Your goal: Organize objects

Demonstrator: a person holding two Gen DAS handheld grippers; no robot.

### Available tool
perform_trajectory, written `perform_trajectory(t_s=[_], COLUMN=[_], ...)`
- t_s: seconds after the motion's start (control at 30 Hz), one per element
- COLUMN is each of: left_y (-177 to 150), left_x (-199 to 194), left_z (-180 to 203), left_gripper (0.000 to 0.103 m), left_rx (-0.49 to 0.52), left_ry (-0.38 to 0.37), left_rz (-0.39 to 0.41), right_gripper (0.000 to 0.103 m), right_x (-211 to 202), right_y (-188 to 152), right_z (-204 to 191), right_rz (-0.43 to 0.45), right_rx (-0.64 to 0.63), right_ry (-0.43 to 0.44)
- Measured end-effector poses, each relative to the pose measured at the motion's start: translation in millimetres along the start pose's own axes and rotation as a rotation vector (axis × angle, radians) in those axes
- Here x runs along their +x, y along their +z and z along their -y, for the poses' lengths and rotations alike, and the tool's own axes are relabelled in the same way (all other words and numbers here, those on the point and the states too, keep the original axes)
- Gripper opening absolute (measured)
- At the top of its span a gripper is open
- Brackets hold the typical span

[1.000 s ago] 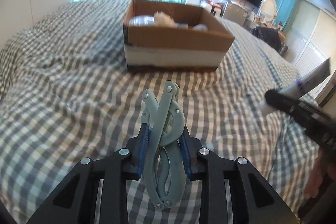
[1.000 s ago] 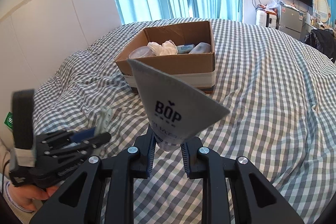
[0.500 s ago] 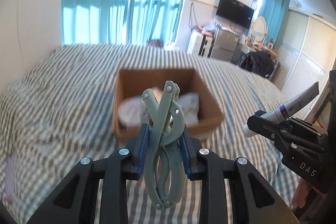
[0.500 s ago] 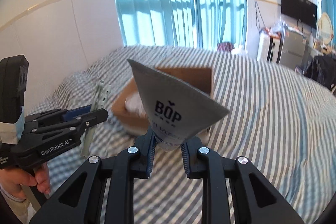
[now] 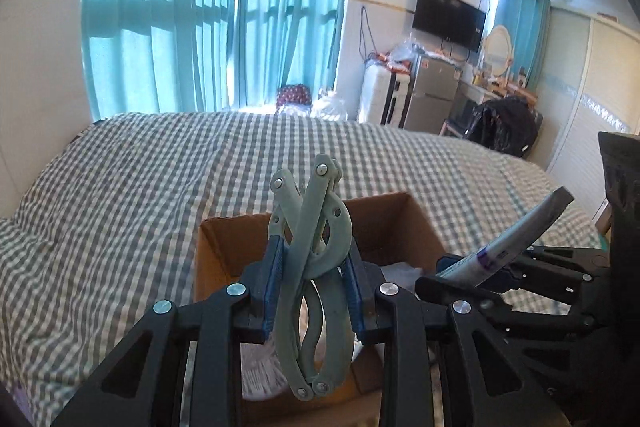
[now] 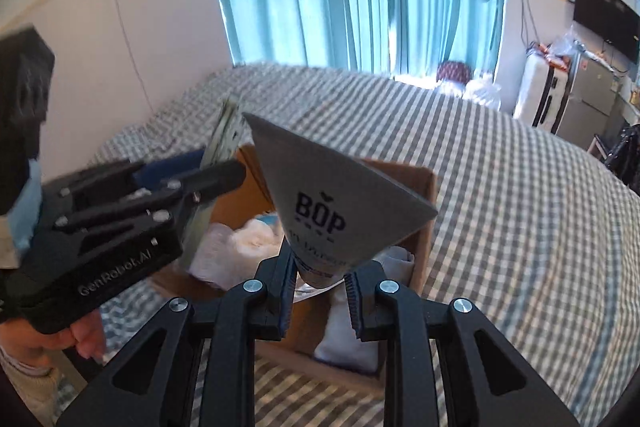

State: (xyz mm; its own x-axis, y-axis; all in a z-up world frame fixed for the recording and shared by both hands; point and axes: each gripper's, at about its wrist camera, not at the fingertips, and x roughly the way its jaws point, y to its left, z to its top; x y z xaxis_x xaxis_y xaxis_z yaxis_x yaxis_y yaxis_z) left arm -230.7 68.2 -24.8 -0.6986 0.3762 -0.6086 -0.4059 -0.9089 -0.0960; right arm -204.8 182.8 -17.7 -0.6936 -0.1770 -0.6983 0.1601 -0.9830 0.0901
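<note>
My left gripper (image 5: 314, 291) is shut on a pale green folding hanger (image 5: 312, 267) and holds it over the open cardboard box (image 5: 224, 247). My right gripper (image 6: 320, 291) is shut on a grey BOP tube (image 6: 328, 203), also above the box (image 6: 424, 195). The right gripper shows at the right of the left wrist view (image 5: 448, 273) with the tube (image 5: 520, 239). The left gripper shows at the left of the right wrist view (image 6: 224, 175) with the hanger (image 6: 224, 131). White soft items (image 6: 240, 239) lie inside the box.
The box stands on a bed with a grey checked cover (image 5: 120, 195). Teal curtains (image 5: 200, 7) hang behind the bed. A suitcase and a small fridge (image 5: 432, 95) stand at the far right wall, with a TV (image 5: 448, 15) above.
Both grippers have risen and moved forward from in front of the box to over it. The two grippers are closer together. Each keeps its hold.
</note>
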Motion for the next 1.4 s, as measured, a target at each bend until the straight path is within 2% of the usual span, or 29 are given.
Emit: perform_trajectory(t_s=[0.17, 0.4, 0.47, 0.5, 0.53, 0.57, 0.63, 0.67, 0.73, 0.83, 0.87, 0.93, 1.03, 1.13, 1.23, 1.4], left_y=[-7.3, -21.8, -20.3, -19.5, -17.5, -16.3, -11.2, -8.0, -2.5, 4.2, 5.6, 8.8, 10.1, 11.4, 10.6, 2.9], left_x=[28.9, 44.5, 40.4, 35.2, 29.8, 23.9, 8.4, -0.2, -20.2, -45.7, -52.2, -70.8, -94.9, -121.8, -143.9, -176.1], left_z=[-5.0, -3.1, -1.4, 0.5, 2.0, 2.5, 4.1, 3.6, 3.1, 7.0, 7.2, 11.1, 19.7, 25.2, 29.5, 32.5], left_gripper=[0.028, 0.029, 0.03, 0.031, 0.034, 0.042, 0.058, 0.061, 0.063, 0.072, 0.073, 0.075, 0.09, 0.093, 0.103, 0.103], left_rx=[0.005, 0.005, 0.004, 0.011, 0.02, 0.026, 0.024, 0.016, -0.006, -0.011, -0.01, -0.011, -0.022, -0.023, -0.007, -0.015], left_ry=[0.006, 0.031, 0.025, 0.029, 0.036, 0.045, 0.062, 0.066, 0.065, 0.077, 0.08, 0.079, 0.094, 0.089, 0.127, 0.15], left_rz=[-0.041, -0.09, -0.094, -0.092, -0.089, -0.083, -0.062, -0.046, -0.017, 0.021, 0.033, 0.06, 0.107, 0.156, 0.203, 0.28], right_gripper=[0.022, 0.023, 0.032, 0.042, 0.049, 0.051, 0.052, 0.052, 0.056, 0.061, 0.062, 0.068, 0.074, 0.08, 0.085, 0.091], right_x=[37.8, 37.8, 32.5, 28.2, 21.9, 14.9, -2.8, -10.9, -32.8, -71.1, -83.3, -108.8, -147.5, -174.8, -195.6, -217.3], right_y=[-4.9, -10.6, -5.7, -2.0, 0.1, 3.2, 8.4, 10.6, 14.9, 21.2, 22.7, 25.0, 27.1, 24.0, 17.3, 0.3], right_z=[19.5, 34.1, 34.6, 33.9, 33.9, 31.3, 27.1, 24.5, 19.1, 11.5, 9.5, 4.9, -4.9, -15.6, -25.1, -35.4], right_rz=[-0.052, -0.039, -0.023, -0.015, -0.004, 0.009, 0.033, 0.043, 0.07, 0.115, 0.13, 0.166, 0.228, 0.273, 0.314, 0.372], right_rx=[0.027, 0.057, 0.066, 0.071, 0.078, 0.082, 0.079, 0.074, 0.06, 0.047, 0.044, 0.036, 0.017, 0.0, -0.011, -0.005], right_ry=[0.02, 0.018, 0.012, 0.007, 0.0, -0.006, -0.022, -0.032, -0.05, -0.084, -0.094, -0.112, -0.149, -0.174, -0.198, -0.209])
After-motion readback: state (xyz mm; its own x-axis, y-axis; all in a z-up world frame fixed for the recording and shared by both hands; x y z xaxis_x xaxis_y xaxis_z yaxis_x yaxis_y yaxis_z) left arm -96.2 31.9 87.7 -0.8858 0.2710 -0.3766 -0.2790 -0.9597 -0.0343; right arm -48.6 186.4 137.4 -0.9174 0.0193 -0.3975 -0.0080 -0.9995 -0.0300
